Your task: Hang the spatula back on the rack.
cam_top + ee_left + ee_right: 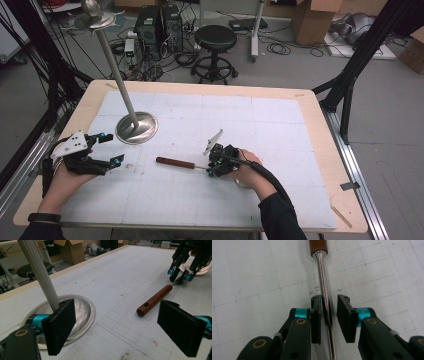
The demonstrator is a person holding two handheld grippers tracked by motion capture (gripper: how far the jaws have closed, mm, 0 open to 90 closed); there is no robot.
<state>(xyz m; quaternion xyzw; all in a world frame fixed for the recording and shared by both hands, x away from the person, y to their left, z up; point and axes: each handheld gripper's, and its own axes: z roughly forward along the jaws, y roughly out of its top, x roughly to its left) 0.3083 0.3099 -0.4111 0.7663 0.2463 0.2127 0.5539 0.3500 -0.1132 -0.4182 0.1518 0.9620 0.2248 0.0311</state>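
A tool with a brown wooden handle (175, 162) and a thin metal shaft (323, 277) lies flat on the white gridded mat (200, 115). My right gripper (212, 167) is low over the shaft's far end, and the shaft runs between its jaws. In the right gripper view (329, 312) the shaft sits against one pad, with a gap to the other. My left gripper (114, 148) is at the mat's left side with its jaws wide open and nothing between them. In the left gripper view (120, 327) it faces the handle (155, 300) and the right gripper (178, 277).
A metal stand with a round base (136, 127) and a tall slanted pole rises just beyond my left gripper. The base (85, 310) lies close to one jaw. A black stool (215, 37), boxes and cables are on the floor beyond the table.
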